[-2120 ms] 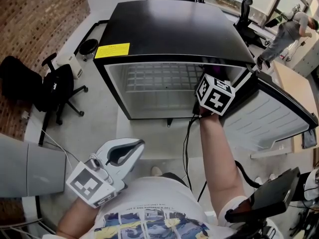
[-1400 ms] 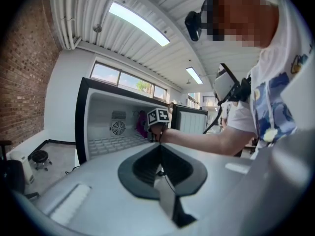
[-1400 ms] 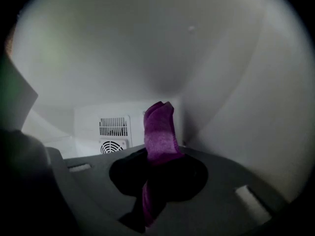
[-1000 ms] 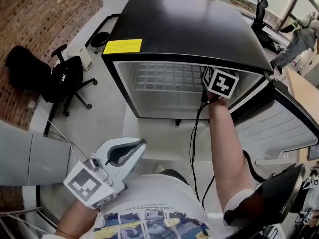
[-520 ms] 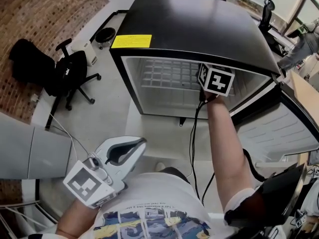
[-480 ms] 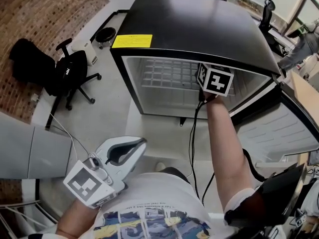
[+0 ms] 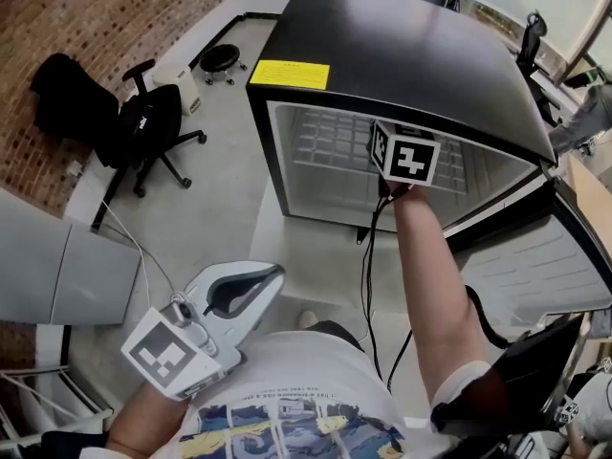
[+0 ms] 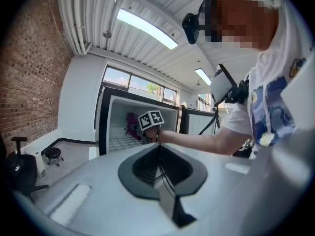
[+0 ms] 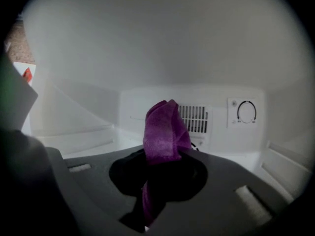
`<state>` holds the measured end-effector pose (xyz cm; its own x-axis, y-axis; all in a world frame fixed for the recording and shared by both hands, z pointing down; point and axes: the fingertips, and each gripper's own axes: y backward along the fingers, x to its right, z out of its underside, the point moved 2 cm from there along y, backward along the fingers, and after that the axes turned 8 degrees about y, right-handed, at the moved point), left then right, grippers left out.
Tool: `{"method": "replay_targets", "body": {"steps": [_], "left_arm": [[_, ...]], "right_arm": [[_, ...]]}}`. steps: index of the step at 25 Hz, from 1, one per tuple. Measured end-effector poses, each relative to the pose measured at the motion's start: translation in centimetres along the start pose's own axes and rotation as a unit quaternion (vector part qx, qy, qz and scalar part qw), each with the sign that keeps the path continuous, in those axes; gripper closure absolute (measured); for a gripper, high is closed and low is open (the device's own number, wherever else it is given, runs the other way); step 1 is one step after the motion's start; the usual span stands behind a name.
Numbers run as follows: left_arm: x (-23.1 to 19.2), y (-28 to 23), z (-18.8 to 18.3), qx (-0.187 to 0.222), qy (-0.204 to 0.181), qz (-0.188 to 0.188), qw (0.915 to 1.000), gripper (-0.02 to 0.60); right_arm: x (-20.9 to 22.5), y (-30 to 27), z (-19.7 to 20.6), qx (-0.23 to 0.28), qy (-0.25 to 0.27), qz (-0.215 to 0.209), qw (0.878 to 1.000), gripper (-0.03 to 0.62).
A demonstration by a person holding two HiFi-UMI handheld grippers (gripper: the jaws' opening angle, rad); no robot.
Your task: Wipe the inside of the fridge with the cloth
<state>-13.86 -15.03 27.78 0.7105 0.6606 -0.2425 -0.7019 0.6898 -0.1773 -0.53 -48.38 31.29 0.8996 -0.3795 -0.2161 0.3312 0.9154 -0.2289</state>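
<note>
Cloth (image 9: 165,127) | clamped in right tool (image 9: 160,161), inside fridge (image 7: 382,55) | left tool (image 8: 160,154) clenched, empty

Fridge (image 7: 402,46) mouth stands open (door (image 7: 535,275) swung right); wire shelf (image 7: 330,142) inside.

Black office chair (image 7: 145,134) on grey floor (image 7: 220,208), dark coat (image 7: 65,92) just left of it, brick wall (image 7: 57,17) behind, white bin (image 7: 180,84) and round stool (image 7: 222,58) beyond it, grey cabinet (image 7: 57,275) nearer than it, thin cable (image 7: 132,247) between
</note>
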Motion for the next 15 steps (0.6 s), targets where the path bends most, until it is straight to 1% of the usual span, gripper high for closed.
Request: {"method": "replay_targets", "body": {"steps": [3,5,7,8,11,15], "left_arm": [[-0.7,0.9,0.6,-0.004,-0.013,-0.014,0.9998,0.575],[-0.9,1.3,1.0,-0.013,-0.013,-0.022,0.9996,0.575],[-0.9,1.5,0.9,-0.011,-0.011,-0.025,0.9996,0.575],[-0.9,1.6,0.7,-0.007,-0.008,-0.025,0.9996,0.575],[-0.4,1.6,-0.1,0.013,0.023,-0.022,0.9994,0.575],[-0.4,2.1,-0.1,0.015,0.029,-0.027,0.9991,0.575]], "right_arm": [[-1.7,-0.5,-0.6,0.007,0.006,-0.019,1.0,0.54],[-2.7,-0.8,-0.9,0.01,0.011,-0.029,0.999,0.54],[-3.6,-1.1,-1.1,0.012,0.017,-0.037,0.999,0.54],[-4.0,-1.2,-1.3,0.013,0.019,-0.04,0.999,0.54],[-5.0,-1.7,-1.7,0.015,0.022,-0.053,0.998,0.54],[-6.7,-2.2,-2.2,0.019,0.028,-0.077,0.996,0.54]]}}
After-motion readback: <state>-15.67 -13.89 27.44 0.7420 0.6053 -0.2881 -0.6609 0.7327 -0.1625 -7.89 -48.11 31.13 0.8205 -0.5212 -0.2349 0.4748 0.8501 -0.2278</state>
